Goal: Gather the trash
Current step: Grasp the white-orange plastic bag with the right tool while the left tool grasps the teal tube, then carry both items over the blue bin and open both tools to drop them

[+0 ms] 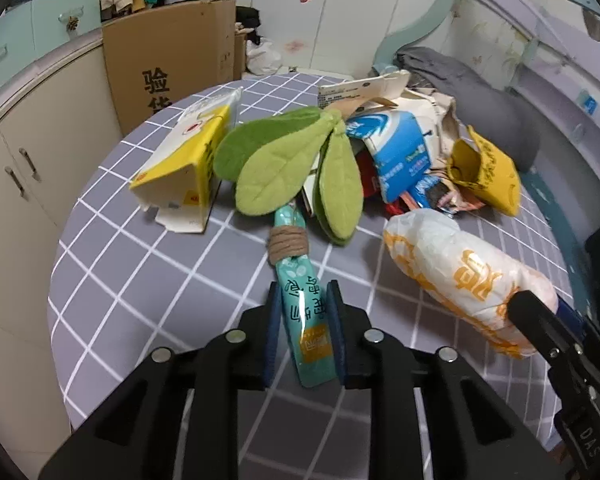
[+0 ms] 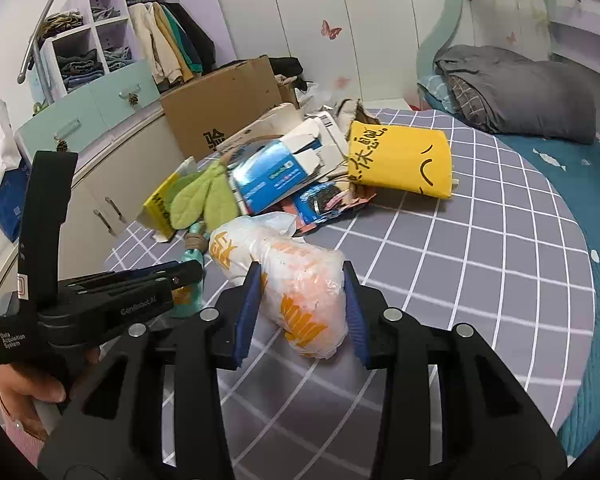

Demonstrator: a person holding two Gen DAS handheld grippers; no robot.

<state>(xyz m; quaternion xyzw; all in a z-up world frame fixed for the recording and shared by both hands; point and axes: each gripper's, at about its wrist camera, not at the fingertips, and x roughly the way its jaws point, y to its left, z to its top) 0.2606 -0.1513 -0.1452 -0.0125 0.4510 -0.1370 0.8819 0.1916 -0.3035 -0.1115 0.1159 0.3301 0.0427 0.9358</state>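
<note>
My left gripper (image 1: 304, 300) is shut on a teal packet (image 1: 306, 312) tied with twine and topped with green felt leaves (image 1: 284, 164); the packet also shows in the right wrist view (image 2: 192, 280). My right gripper (image 2: 300, 284) is shut on a white plastic bag with orange print (image 2: 296, 280), also seen in the left wrist view (image 1: 452, 272). Both lie on the grey checked bedspread (image 1: 140, 272). Behind them is a trash pile: a yellow-white carton (image 1: 180, 168), a blue-white box (image 1: 396, 148) and a yellow paper bag (image 2: 400, 160).
A large brown cardboard box (image 2: 224, 112) stands on the floor beyond the bed. Cream cabinets (image 1: 32, 152) run along the left. A grey folded quilt (image 2: 516, 92) lies at the far right of the bed. The person's hand (image 2: 24, 392) holds the left gripper.
</note>
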